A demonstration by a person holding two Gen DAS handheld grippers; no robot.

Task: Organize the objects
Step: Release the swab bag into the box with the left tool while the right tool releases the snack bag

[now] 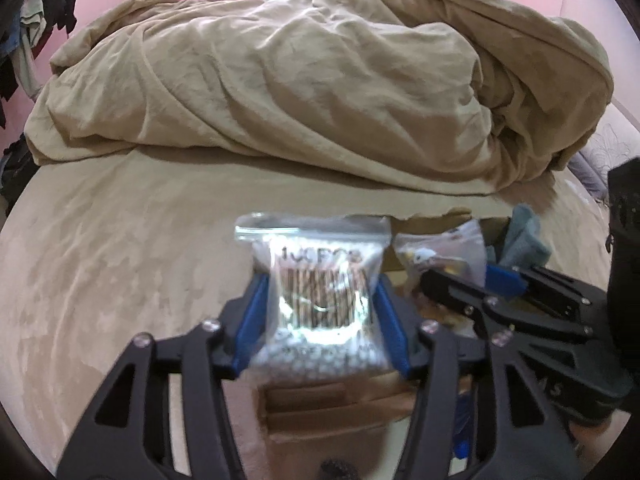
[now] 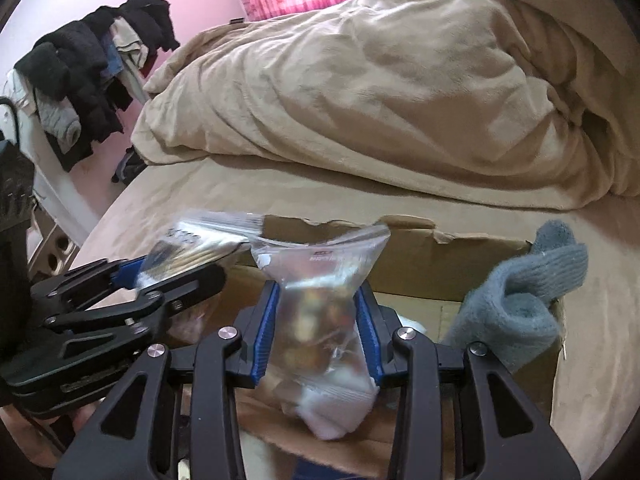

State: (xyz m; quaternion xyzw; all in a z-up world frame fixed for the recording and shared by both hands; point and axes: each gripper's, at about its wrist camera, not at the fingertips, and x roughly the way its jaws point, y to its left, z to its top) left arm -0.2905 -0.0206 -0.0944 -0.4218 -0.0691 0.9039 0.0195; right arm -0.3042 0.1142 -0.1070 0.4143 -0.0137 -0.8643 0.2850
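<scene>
My left gripper [image 1: 320, 312] is shut on a clear zip bag of small brown sticks [image 1: 320, 292], held upright above the cardboard box [image 1: 440, 228]. It also shows in the right wrist view [image 2: 180, 268] at the left, with its bag [image 2: 208, 240]. My right gripper [image 2: 318, 320] is shut on a second clear zip bag of mixed small items [image 2: 320, 304], held over the box [image 2: 420, 264]. In the left wrist view the right gripper [image 1: 472, 280] is at the right with its bag [image 1: 444, 252].
A grey-blue sock [image 2: 520, 300] hangs over the box's right wall. The box sits on a tan bed [image 1: 120, 260] with a rumpled tan duvet [image 1: 300, 92] behind. Dark clothes hang on a rack [image 2: 88, 80] at the left.
</scene>
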